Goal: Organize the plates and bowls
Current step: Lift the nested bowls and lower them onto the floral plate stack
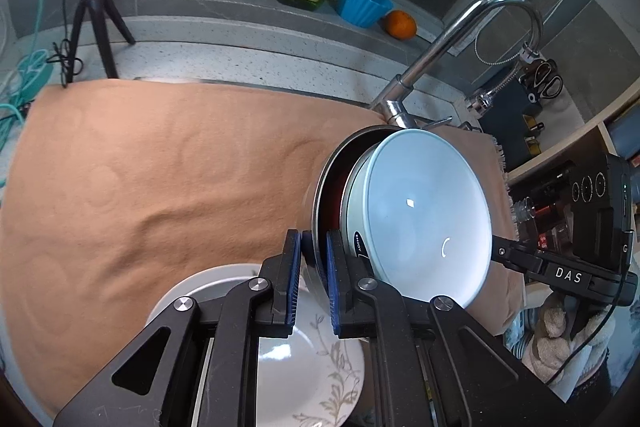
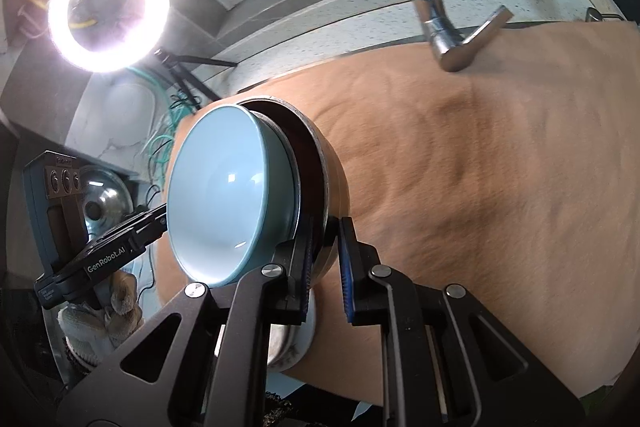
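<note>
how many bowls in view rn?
2, nested: light blue bowl sits inside the metal bowl, whose rim the left gripper and right gripper both clamp. Others may be hidden.

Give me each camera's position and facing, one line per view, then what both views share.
Left wrist: sits on the left gripper, looking down along its fingers at the metal bowl rim it clamps; the right gripper and a gloved hand show.
Right wrist: sits on the right gripper, clamping the opposite rim; the left gripper shows.
Shared: the blue bowl nested inside, tan cloth, faucet, floral plate.
</note>
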A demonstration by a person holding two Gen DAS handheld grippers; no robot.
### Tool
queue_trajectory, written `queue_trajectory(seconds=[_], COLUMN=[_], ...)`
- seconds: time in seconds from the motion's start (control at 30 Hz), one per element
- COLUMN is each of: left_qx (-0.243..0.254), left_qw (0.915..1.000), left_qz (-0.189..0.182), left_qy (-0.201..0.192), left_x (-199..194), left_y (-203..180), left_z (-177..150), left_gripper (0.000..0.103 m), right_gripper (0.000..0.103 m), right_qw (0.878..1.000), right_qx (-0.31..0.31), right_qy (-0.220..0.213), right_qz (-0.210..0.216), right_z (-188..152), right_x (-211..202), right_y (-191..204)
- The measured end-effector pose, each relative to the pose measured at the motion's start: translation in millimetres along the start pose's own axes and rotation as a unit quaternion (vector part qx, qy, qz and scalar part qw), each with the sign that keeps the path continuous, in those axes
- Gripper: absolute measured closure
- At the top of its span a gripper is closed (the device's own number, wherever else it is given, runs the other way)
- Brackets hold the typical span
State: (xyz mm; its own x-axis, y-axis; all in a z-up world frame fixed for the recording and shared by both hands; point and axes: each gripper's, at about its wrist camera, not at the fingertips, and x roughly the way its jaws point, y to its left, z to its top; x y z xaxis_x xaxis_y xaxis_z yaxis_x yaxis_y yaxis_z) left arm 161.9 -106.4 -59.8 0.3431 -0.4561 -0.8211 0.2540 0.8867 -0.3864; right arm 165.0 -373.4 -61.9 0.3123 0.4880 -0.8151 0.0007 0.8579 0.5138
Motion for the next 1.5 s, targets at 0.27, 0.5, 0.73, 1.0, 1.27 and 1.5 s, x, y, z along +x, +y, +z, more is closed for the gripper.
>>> queue_trajectory(seconds=[0.27,0.5,0.73,1.0,1.27,1.5], left_qx=[-0.011,-0.031,-0.046,-0.056,-0.06,-0.061], left_qw=[0.9999,0.9994,0.9987,0.998,0.9977,0.9976], left_qz=[0.007,0.016,0.023,0.027,0.03,0.031], left_qy=[-0.009,-0.004,0.0,0.005,0.009,0.013], left_x=[-23,-34,-40,-43,-43,-41], left_y=[18,37,50,60,65,69], left_z=[-22,-43,-61,-76,-81,-84], left_gripper=[0.094,0.094,0.094,0.094,0.094,0.094], right_gripper=[0.09,0.09,0.09,0.09,0.09,0.09], right_qw=[1.0,0.998,0.997,0.996,0.995,0.995], right_qx=[-0.023,-0.036,-0.047,-0.052,-0.054,-0.051], right_qy=[0.012,0.034,0.054,0.069,0.077,0.083], right_qz=[0.015,0.025,0.03,0.03,0.028,0.026], right_z=[-18,-37,-54,-65,-71,-75], right_x=[3,17,31,42,49,55], right_y=[30,49,62,69,72,71])
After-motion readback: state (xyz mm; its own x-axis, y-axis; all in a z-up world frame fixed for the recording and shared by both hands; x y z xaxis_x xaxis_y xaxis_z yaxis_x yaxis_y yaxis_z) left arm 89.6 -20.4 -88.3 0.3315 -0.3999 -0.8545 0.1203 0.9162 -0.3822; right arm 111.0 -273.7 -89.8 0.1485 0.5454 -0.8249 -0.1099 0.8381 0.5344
